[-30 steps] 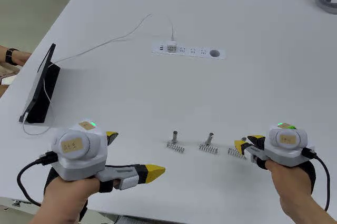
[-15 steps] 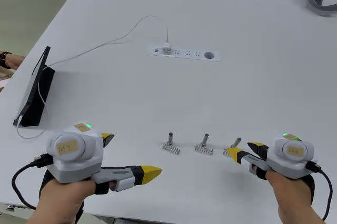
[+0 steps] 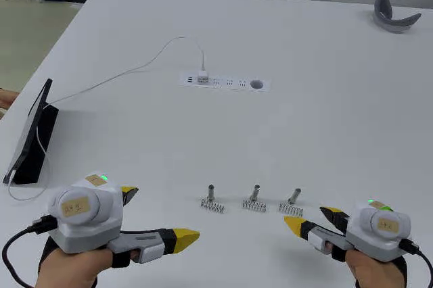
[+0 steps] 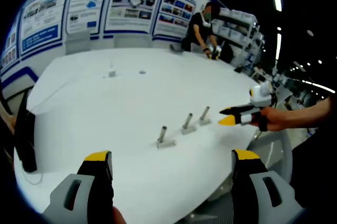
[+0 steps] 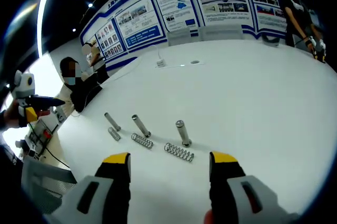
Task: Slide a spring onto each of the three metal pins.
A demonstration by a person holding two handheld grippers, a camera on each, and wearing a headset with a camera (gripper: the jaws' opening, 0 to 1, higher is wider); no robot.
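Three short metal pins [image 3: 210,192] [image 3: 255,193] [image 3: 295,196] stand in a row on the white table [image 3: 304,119], each with a small spring [image 3: 212,205] [image 3: 254,206] [image 3: 291,210] lying in front of it. My right gripper [image 3: 310,218] is open and holds nothing, just short of the rightmost spring [image 5: 179,152] and its pin [image 5: 182,132]. My left gripper [image 3: 159,215] is open too, left of the row and apart from the nearest pin [image 4: 162,133]. The right gripper [image 4: 231,116] shows beyond the pins in the left gripper view.
A white power strip [image 3: 223,83] with a plugged cable lies mid-table. A black tablet on a stand [image 3: 30,136] is at the left edge. A grey curved object [image 3: 394,14] rests at the far right corner. A person [image 4: 202,27] works at the table's far side.
The right gripper has drawn back from the rightmost pin and spring toward the near edge, still open. The head camera has tilted, so the whole scene sits lower. The left gripper has barely moved.
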